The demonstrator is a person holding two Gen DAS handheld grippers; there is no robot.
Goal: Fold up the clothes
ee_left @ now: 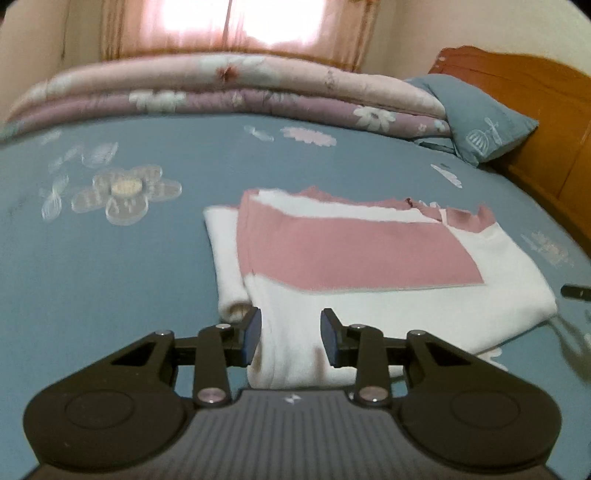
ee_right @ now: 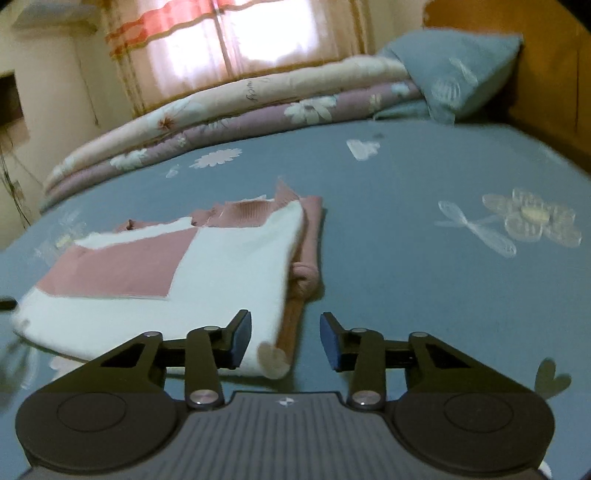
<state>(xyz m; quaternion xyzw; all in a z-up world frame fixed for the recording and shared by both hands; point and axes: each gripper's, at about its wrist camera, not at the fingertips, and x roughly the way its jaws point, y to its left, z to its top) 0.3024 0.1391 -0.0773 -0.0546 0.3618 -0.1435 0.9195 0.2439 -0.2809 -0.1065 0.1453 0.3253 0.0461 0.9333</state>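
While the pink-and-white garment (ee_left: 354, 258) lies folded into a rough rectangle on the blue bedsheet (ee_left: 110, 277), both tools sit low at its near edge. Its fabric looks soft and thick, a matte knit; a broad dusty-pink panel crosses the white body, and a ragged pink collar edge shows along the far side; on the left a white sleeve ends in a rolled tubular cuff, on the right a pink sleeve curls into a similar roll.

The left gripper (ee_left: 291, 338) has its black arms and blue rubber pads standing apart, with the white hem bulging up between them; the left pad seems to brush the cloth, the right pad stands clear of it, so it is released rather than clenched. The right gripper (ee_right: 285, 339) is likewise unclenched; the garment's near right corner lies between its pads, against the left one, with bare sheet by the right one.

The sheet is smooth cotton printed with pale translucent flowers and dragonflies; beyond lies a puffy folded quilt (ee_left: 229, 88) in cream and mauve florals, a plump blue pillow (ee_left: 476, 114), a glossy orange wooden headboard (ee_left: 535, 96) and gauzy pink curtains (ee_left: 229, 26).
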